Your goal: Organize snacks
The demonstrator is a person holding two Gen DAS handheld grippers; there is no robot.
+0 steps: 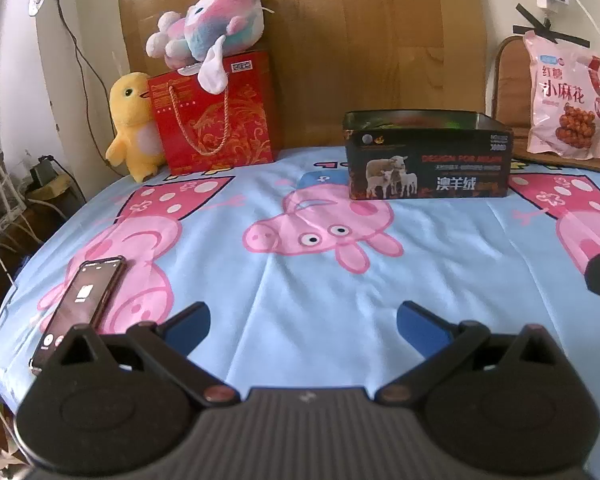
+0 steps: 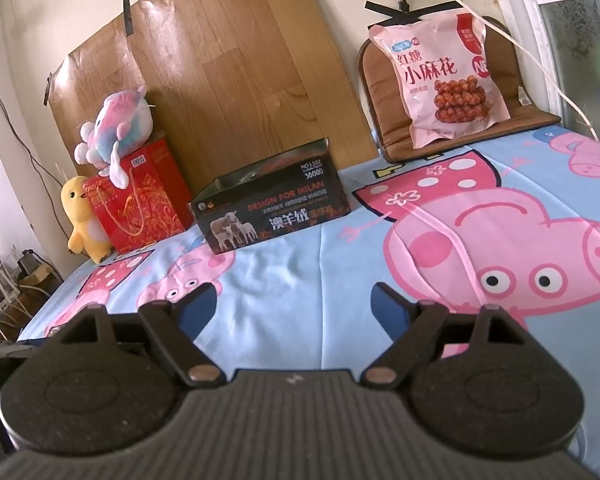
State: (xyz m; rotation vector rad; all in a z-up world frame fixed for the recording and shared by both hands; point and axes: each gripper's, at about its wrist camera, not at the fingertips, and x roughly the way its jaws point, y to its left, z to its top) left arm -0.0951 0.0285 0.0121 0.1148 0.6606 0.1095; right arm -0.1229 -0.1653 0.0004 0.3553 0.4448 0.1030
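A pink snack bag (image 1: 566, 96) with red twists printed on it leans upright on a brown cushion at the back right; in the right wrist view the bag (image 2: 448, 80) stands far ahead. A dark open box (image 1: 428, 154) with sheep pictures sits on the blue pig-print sheet at the back middle, and shows in the right wrist view (image 2: 272, 212) to the left. My left gripper (image 1: 303, 322) is open and empty, low over the sheet, well short of the box. My right gripper (image 2: 294, 306) is open and empty, also well short of box and bag.
A red gift bag (image 1: 214, 114) with a pink-blue plush (image 1: 208, 24) on top and a yellow duck plush (image 1: 132, 124) stand at the back left. A phone (image 1: 80, 304) lies on the sheet by my left gripper. Cables hang off the left edge. The brown cushion (image 2: 384, 92) leans against the wall.
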